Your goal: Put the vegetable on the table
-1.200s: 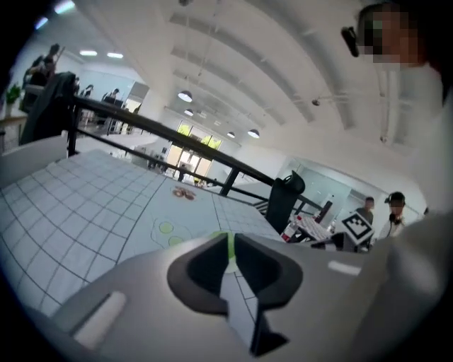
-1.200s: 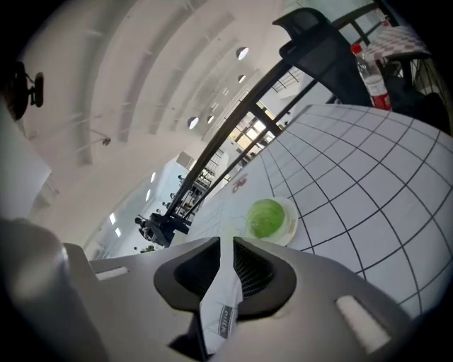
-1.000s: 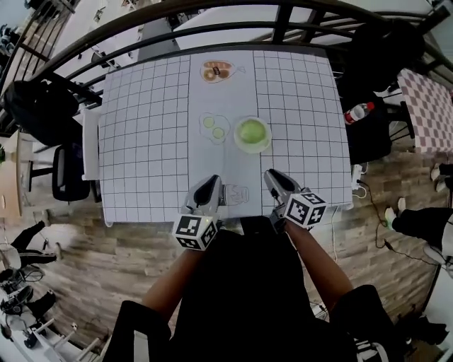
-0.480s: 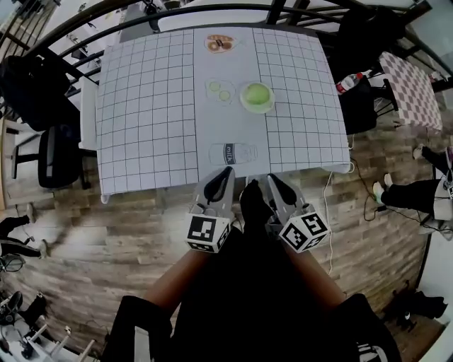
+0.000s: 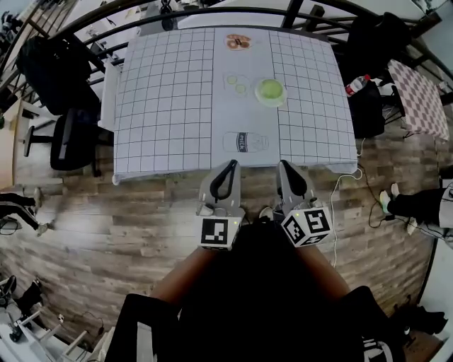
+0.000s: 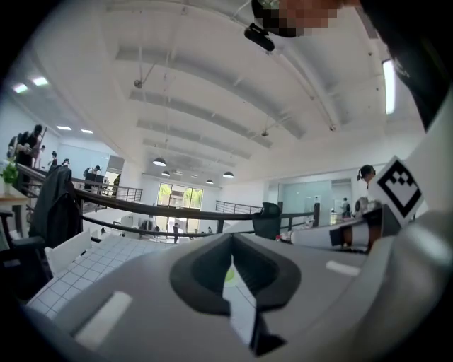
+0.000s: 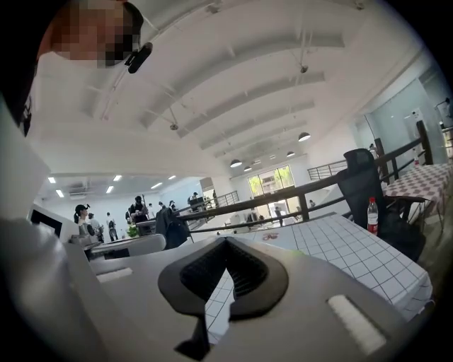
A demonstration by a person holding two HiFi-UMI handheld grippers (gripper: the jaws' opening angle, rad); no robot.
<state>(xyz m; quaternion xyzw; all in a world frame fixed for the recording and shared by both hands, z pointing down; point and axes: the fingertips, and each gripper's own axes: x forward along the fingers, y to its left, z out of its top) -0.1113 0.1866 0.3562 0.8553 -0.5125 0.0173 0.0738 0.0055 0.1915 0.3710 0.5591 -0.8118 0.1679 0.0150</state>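
Note:
The vegetable [image 5: 270, 90], round and green, rests in a pale dish on the white grid-patterned table [image 5: 170, 92], right of centre and toward the far side. Both grippers hang short of the table's near edge, above the wooden floor. My left gripper [image 5: 229, 165] is shut with nothing in it; in the left gripper view [image 6: 230, 242] only a sliver of table and a green speck [image 6: 228, 275] show through its jaws. My right gripper [image 5: 286, 166] is also shut and empty, and the right gripper view [image 7: 226, 244] looks across the table [image 7: 340, 247].
Printed on the cloth's middle strip are a milk bottle [image 5: 245, 142], two slices [image 5: 236, 84] and bread [image 5: 238, 42]. A railing [image 5: 212, 13] runs behind the table. A black chair [image 5: 71, 145] stands left. A red-capped bottle [image 5: 358, 84] sits on a dark chair right.
The person has backed away from the table. Both grippers, first over its near edge, now hang in front of it above the floor, and the table looks farther off.

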